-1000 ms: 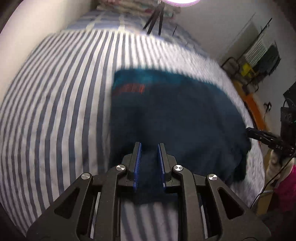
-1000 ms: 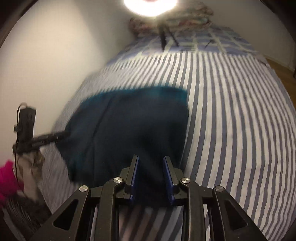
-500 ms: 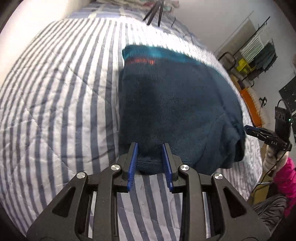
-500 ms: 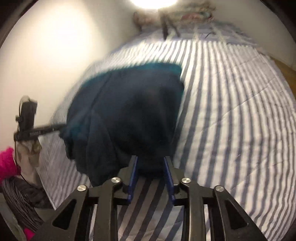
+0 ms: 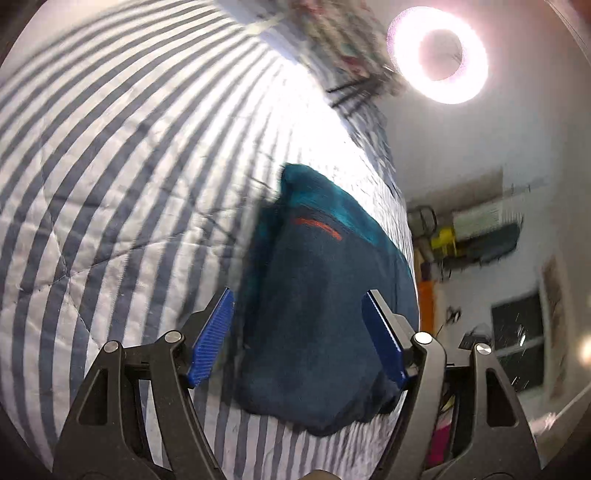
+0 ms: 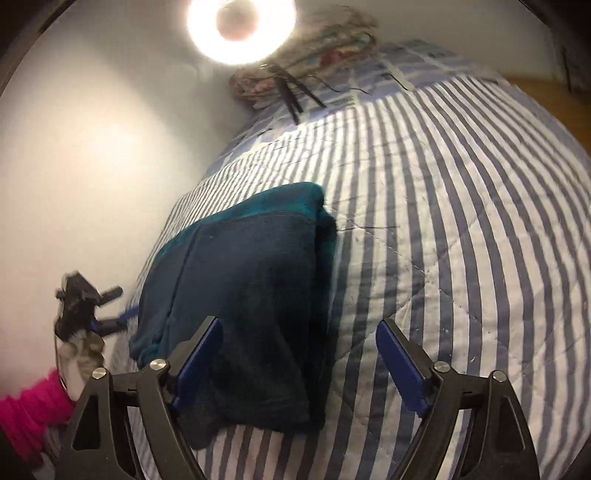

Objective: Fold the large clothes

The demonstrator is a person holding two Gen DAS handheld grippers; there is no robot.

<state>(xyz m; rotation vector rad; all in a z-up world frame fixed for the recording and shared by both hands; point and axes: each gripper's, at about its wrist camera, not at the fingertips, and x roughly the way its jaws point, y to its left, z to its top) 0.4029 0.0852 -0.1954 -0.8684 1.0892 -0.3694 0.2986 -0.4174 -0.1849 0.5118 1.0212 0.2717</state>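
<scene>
A dark teal fleece garment (image 5: 325, 295) with an orange zip line lies folded on the striped bed cover (image 5: 129, 166). It also shows in the right wrist view (image 6: 251, 280), near the bed's left edge. My left gripper (image 5: 301, 332) is open and empty, raised above the garment's near end. My right gripper (image 6: 299, 365) is open and empty too, above the garment's near right corner. The left gripper (image 6: 79, 306) shows small in the right wrist view, beside a pink sleeve (image 6: 29, 406).
A ring light (image 6: 240, 26) on a tripod stands at the bed's far end, by a heap of patterned bedding (image 6: 314, 48). A white wall (image 6: 92, 147) runs along one side of the bed. Shelving and clutter (image 5: 472, 240) stand past the other side.
Both grippers were shut on the garment's near edge. Both have opened, let go of it and lifted back. The garment now lies folded on the bed.
</scene>
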